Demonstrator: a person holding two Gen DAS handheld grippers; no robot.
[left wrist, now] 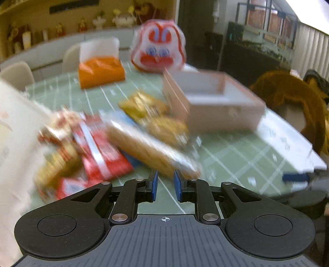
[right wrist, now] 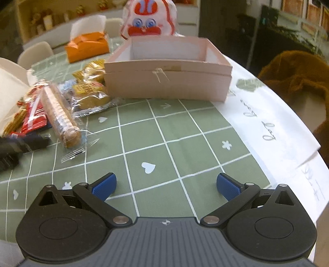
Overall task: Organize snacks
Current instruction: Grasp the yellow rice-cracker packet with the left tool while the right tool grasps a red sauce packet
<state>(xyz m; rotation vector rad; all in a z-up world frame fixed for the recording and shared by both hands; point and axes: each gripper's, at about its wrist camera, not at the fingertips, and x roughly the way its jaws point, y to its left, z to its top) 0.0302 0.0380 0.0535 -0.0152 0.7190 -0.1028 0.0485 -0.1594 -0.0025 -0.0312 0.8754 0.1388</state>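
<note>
The biscuit sleeve (right wrist: 59,115), a long clear-wrapped roll of round crackers, lies on the green checked table (right wrist: 164,143) at the near edge of the snack pile, left of the pink box (right wrist: 167,82). It looks light but brittle: the wrapper is slick and crinkly, and a hard squeeze would likely crack the biscuits, so a gentle hold across the middle of the roll seems safer than pinching the crimped end (which may slip).

The left tongs (left wrist: 165,187) sit just short of that sleeve with only a narrow gap between the blue pads, holding nothing. The right tongs (right wrist: 166,184) are spread wide over bare table, also empty.

Crowding the sleeve are the red packets (right wrist: 33,119) on its left and the yellow packets (right wrist: 90,82) between it and the box. Further back stand an orange tissue pack (right wrist: 87,46) and a red-and-white bunny bag (right wrist: 149,18), neither in the way. The box itself looks empty.
</note>
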